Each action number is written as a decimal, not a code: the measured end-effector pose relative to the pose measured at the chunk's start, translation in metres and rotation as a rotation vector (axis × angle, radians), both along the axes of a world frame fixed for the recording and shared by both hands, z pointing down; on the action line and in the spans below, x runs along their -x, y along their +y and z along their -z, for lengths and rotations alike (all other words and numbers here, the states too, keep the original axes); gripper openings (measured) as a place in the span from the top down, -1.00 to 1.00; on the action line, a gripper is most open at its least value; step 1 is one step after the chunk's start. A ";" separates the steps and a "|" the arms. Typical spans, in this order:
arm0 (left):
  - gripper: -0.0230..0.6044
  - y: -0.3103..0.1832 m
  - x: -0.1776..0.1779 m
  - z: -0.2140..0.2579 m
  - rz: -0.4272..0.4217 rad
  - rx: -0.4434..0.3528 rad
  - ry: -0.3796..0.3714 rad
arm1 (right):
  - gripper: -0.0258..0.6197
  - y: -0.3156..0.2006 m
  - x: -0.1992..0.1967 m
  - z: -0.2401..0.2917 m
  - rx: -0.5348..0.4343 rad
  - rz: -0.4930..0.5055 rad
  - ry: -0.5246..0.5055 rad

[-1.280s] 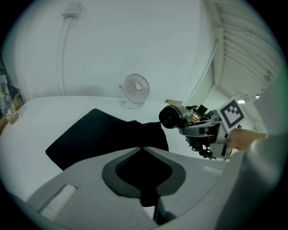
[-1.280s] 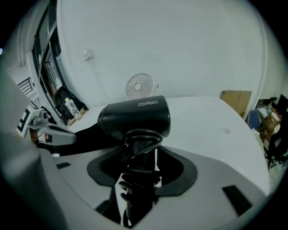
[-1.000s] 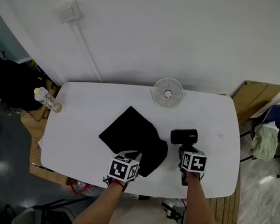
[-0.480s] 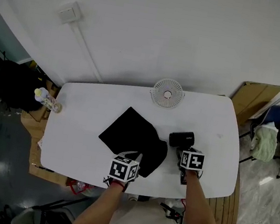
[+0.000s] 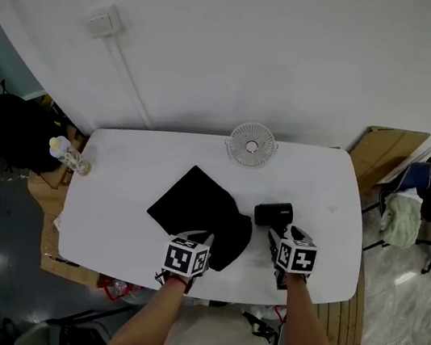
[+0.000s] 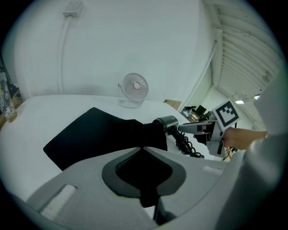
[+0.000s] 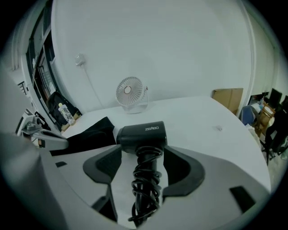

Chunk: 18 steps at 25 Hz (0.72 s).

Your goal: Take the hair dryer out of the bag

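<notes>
The black hair dryer lies on the white table, out of the bag, its cord coiled round the handle. My right gripper is just behind it. Its jaws are opening, with the handle between them and a gap on each side in the right gripper view. The black bag lies flat at the table's middle. My left gripper is shut on the bag's near edge. In the left gripper view the dryer lies just past the bag's right end.
A small white desk fan stands at the table's back edge. A bottle sits off the left end. Cardboard leans at the right, near chairs. Bare tabletop shows right of the dryer.
The right gripper's jaws have spread wider off the dryer's handle and the gripper has lifted and drawn back a little. The dryer stays on the table. The left gripper has not moved.
</notes>
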<state>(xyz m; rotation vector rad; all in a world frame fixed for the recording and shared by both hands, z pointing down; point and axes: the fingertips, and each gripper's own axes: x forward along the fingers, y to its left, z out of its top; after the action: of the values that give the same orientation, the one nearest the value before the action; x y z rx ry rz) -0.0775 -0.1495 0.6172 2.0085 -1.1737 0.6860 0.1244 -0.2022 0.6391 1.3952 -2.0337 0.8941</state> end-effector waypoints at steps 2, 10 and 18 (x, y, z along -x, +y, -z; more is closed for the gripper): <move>0.86 -0.001 0.000 0.001 -0.001 -0.002 -0.003 | 0.01 0.003 0.002 0.006 -0.025 0.014 -0.004; 0.86 -0.003 0.001 0.005 0.012 -0.017 0.002 | 0.01 0.020 0.008 0.031 -0.078 0.022 -0.062; 0.55 0.001 0.005 0.017 -0.009 -0.085 0.013 | 0.01 0.041 0.019 0.054 -0.115 0.037 -0.136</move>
<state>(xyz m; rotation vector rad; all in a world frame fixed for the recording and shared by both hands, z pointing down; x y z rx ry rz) -0.0829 -0.1483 0.6005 2.0866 -1.2044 0.6360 0.1054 -0.1614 0.5848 1.3853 -2.2373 0.8904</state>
